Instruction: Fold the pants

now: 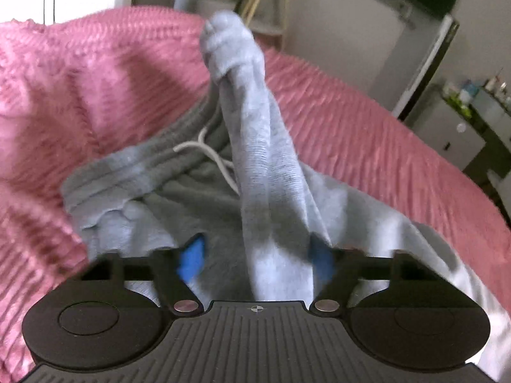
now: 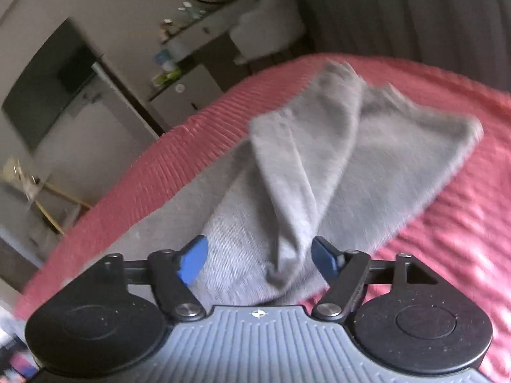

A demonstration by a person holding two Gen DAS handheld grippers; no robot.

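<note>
- The grey knit jogging pants (image 1: pixel 179 198) lie crumpled on a pink ribbed bedspread (image 1: pixel 80 89), with the elastic waistband (image 1: pixel 134 162) and its white drawstring (image 1: pixel 207 153) showing in the left wrist view.
- A bunched ridge of the pants' fabric (image 1: pixel 255 159) rises between the blue fingertips (image 1: pixel 191 258) of the left gripper (image 1: pixel 257 257), whose jaws stand wide apart; the cloth passes through the gap, but whether it is pinched cannot be told.
- The right gripper (image 2: pixel 258 258) is likewise spread wide, with a raised fold of the same pants (image 2: pixel 319 146) between its blue pads (image 2: pixel 193 260), nearer the right one.
- That ridge blocks the left camera's view of the bed beyond and hides part of the drawstring.
- Around the bed: a white cabinet (image 2: pixel 182 95) with small bottles on top, a dark screen (image 2: pixel 48 86) on the wall, and a wooden-legged stand (image 1: pixel 271 0).
- Both views are motion-blurred, so the items on the cabinet cannot be made out.
- The gripper bodies cut off the pants' near edge.
</note>
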